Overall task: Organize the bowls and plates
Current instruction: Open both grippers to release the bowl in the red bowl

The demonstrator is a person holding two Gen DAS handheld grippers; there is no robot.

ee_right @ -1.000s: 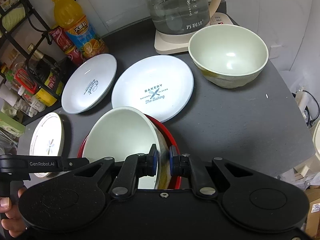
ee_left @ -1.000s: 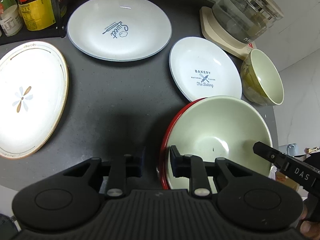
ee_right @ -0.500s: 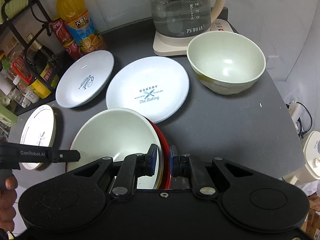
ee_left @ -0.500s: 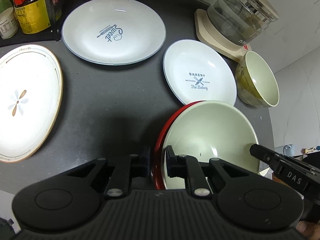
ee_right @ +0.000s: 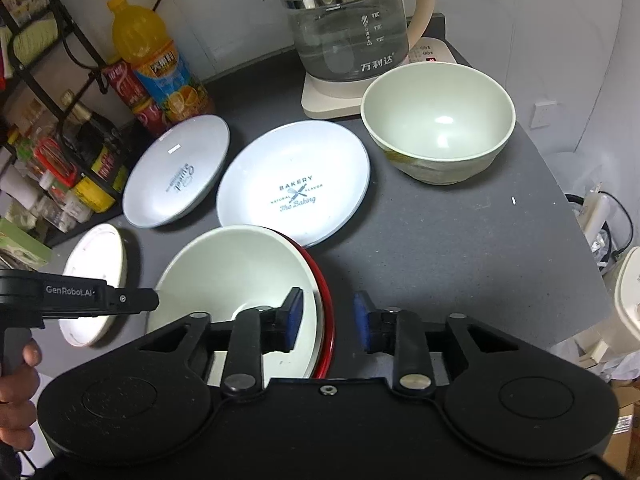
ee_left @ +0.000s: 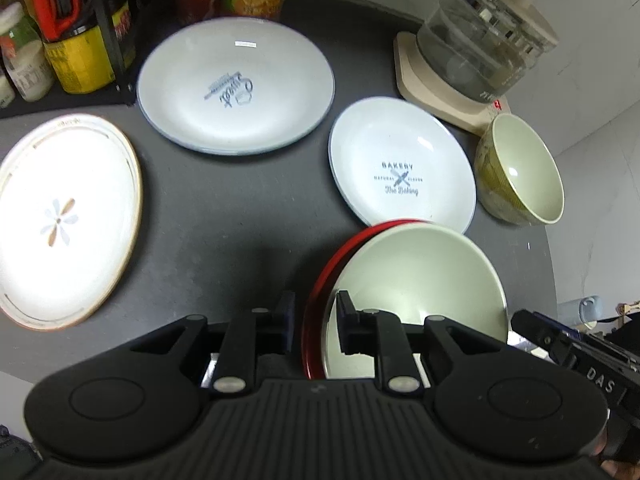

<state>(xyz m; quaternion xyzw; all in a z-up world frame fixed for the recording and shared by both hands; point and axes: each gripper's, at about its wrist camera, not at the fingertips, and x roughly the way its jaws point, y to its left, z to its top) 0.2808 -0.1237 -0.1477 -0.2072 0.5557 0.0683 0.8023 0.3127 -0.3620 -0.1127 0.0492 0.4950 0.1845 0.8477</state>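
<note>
1. At the near edge of the dark countertop, a pale green bowl sits nested in a red-rimmed bowl. Judged: one stacking step looks done.
2. Left gripper: fingers straddle the near rim of the red-rimmed bowl, one outside, one inside the pale green bowl. A narrow gap shows; whether the pads press, cannot tell.
3. Right gripper: jaws apart, one finger inside the bowl, one outside, neither clearly touching the rim.
4. Left to do, judged: a second green bowl stands alone by the kettle. Three plates lie unstacked: bakery plate, script-logo plate, flower plate.
5. Edges: the nested bowls touch or overlap the bakery plate's near rim. The second green bowl is just beside the kettle base and near the counter's right edge.
6. Open room: bare counter right of the nested bowls, and a patch between the flower plate and the bowls. Bottles and a rack crowd the back left.
</note>
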